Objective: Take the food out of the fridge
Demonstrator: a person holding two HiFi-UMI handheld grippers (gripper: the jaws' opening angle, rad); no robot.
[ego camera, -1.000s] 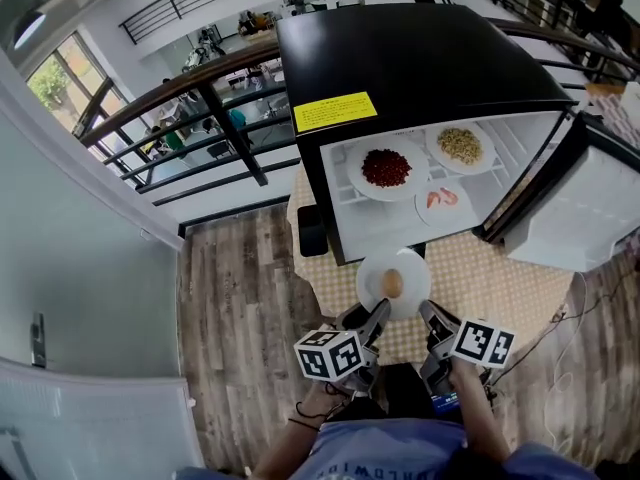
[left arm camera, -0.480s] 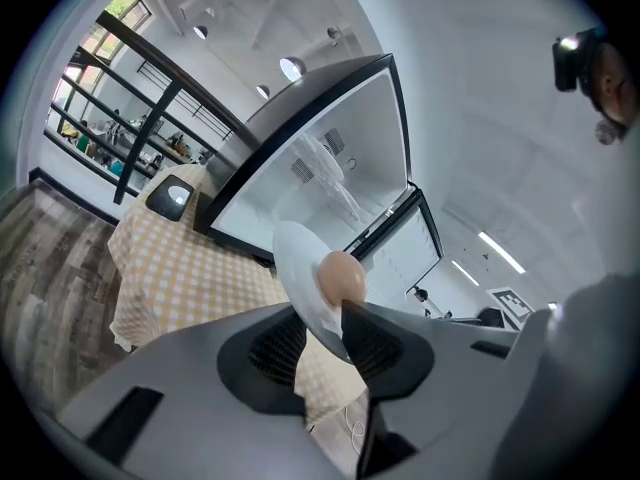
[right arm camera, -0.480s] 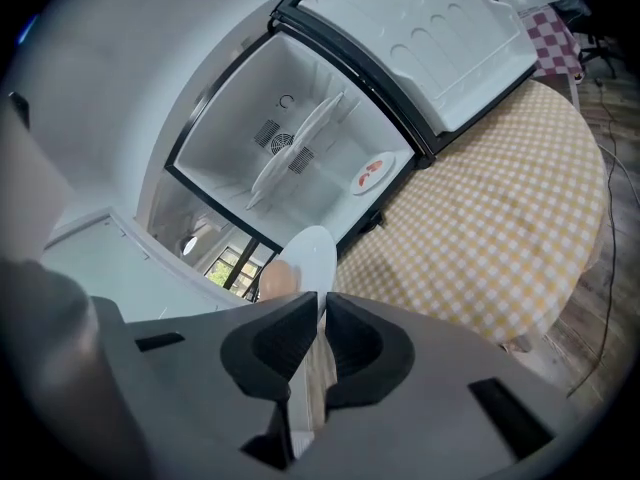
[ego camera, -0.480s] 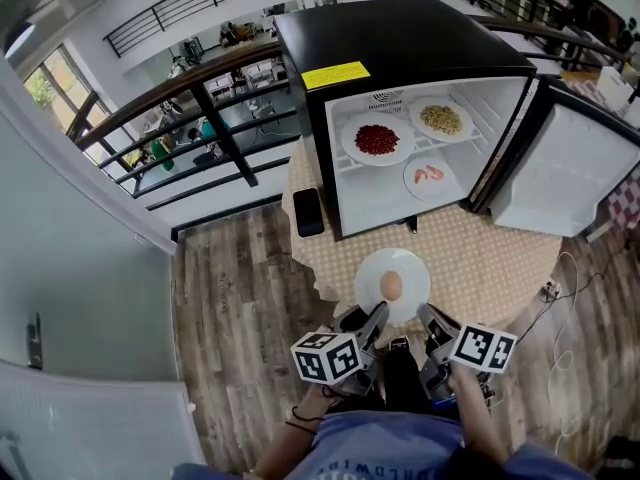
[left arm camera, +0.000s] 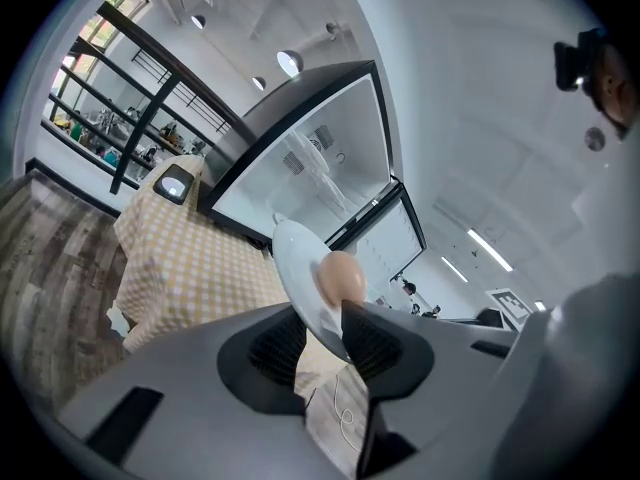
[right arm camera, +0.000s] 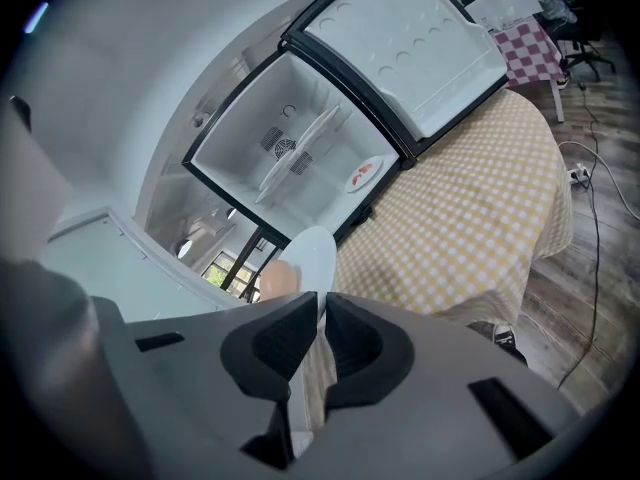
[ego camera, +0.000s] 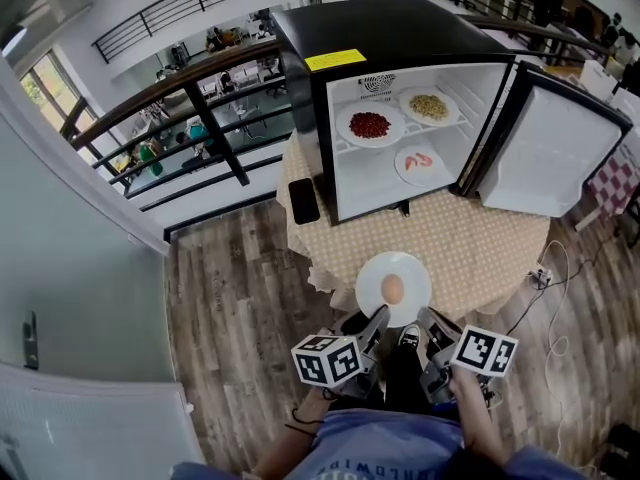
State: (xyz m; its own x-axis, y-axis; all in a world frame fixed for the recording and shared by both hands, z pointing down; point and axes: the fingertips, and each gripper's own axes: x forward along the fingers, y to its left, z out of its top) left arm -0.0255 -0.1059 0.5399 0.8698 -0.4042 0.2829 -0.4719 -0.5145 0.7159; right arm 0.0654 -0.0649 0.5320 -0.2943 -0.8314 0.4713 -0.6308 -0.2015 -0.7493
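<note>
Food: one plate (ego camera: 372,271) w/ what looks like an egg (ego camera: 393,288) is out of the fridge (ego camera: 400,38), and you've got it in both grippers. L gripper (ego camera: 377,322) is clamped on the plate's near-left rim, jaws part-way apart w/ the rim pinched between the pads. R gripper (ego camera: 431,324) is nearly closed on the thin near-right rim.

The plate sits right ahead of both sets of jaws, roughly level, egg just beyond the L pads. It seems to hang over the near edge of the checked table (ego camera: 480,253), not set down yet. The fridge is well ahead of the grippers, door (ego camera: 555,153) swung wide open to the R.

Left to do, by my read: 3 more plates inside.
- Red food (ego camera: 370,125) and a pale yellowish heap (ego camera: 428,107) on the upper shelf.
- Pink bits (ego camera: 418,161), prob. shrimp, on the lower one.

So approx a quarter done at best: this plate needs a landing spot on the table, then 3 more trips. A black phone (ego camera: 304,200) lies on the table beside the fridge, far ahead-left of the L gripper; keep clear of it.
</note>
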